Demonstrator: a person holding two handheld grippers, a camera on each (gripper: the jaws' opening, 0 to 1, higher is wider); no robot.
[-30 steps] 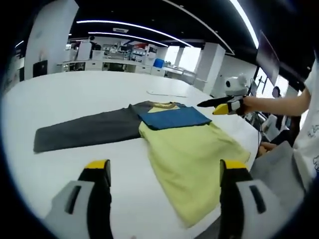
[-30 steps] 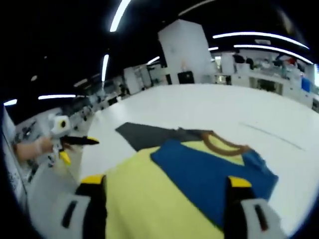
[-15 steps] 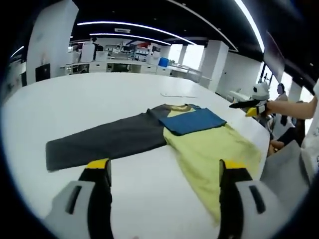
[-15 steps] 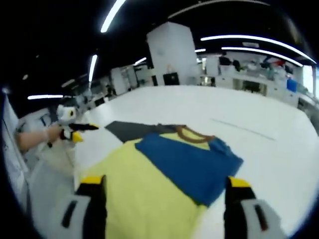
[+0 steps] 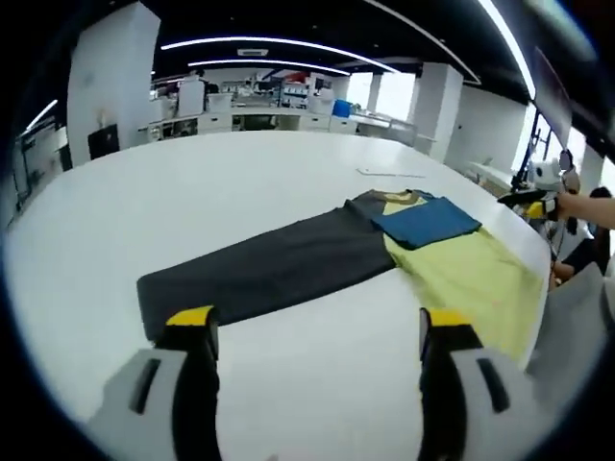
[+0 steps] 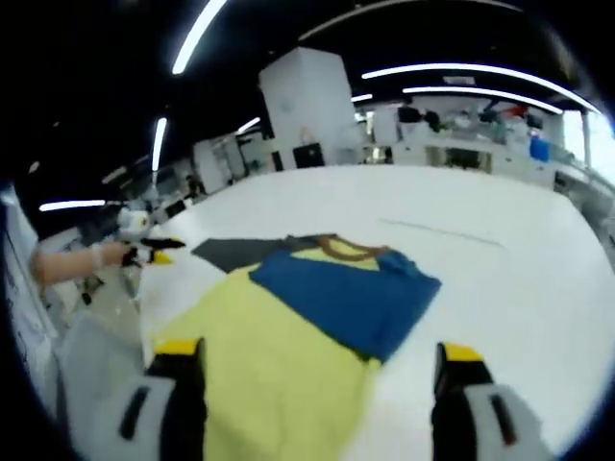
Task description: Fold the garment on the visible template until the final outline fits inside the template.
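Observation:
A long-sleeved garment lies flat on the white table (image 5: 144, 202). Its body (image 5: 476, 283) is yellow, and a blue sleeve (image 5: 426, 221) is folded across the chest. A dark grey sleeve (image 5: 269, 269) stretches out straight. My left gripper (image 5: 317, 327) hovers open above the table, just short of the grey sleeve's cuff. In the right gripper view the yellow body (image 6: 259, 336), blue sleeve (image 6: 341, 293), brown collar (image 6: 346, 248) and grey sleeve (image 6: 235, 252) lie ahead. My right gripper (image 6: 319, 357) stands open over the yellow hem, holding nothing.
A thin pale strip (image 5: 389, 173) lies on the table beyond the collar, and the strip (image 6: 442, 233) also appears in the right gripper view. The table edge (image 6: 144, 307) runs close beside the yellow body. Desks and shelves (image 5: 279, 96) stand far behind. A person's hand (image 6: 67, 264) holds the other gripper.
The left gripper view has swung along the grey sleeve, so the cuff now lies before its jaws. The right gripper view has drawn back slightly. The garment itself lies unchanged.

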